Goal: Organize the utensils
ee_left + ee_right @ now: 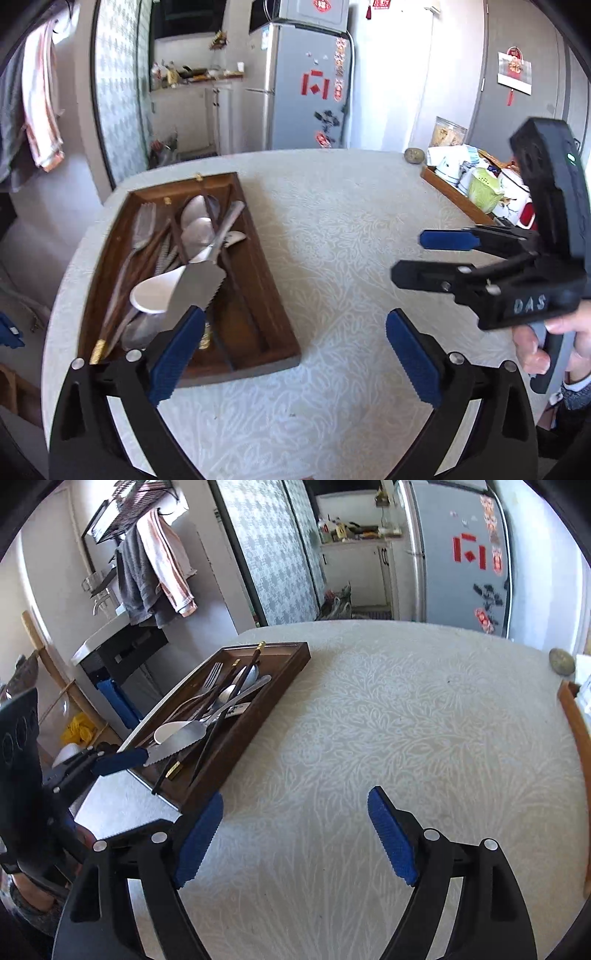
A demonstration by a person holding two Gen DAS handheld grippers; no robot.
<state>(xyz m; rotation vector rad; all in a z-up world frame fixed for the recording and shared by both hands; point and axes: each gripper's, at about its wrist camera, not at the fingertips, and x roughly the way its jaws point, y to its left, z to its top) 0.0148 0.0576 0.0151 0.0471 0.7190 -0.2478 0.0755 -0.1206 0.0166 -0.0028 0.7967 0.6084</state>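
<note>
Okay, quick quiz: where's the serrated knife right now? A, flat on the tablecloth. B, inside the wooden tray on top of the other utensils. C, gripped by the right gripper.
B: the serrated knife lies across the white spoon inside the wooden tray, and the right gripper is open over bare tablecloth.

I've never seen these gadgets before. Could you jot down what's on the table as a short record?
surface: table with patterned cloth
tray: wooden tray near the left edge, with dividers
contents: knife, white spoon, fork, chopsticks, piled across the dividers
left gripper: open, empty, by the tray's near end
right gripper: open, empty, over bare cloth
</note>
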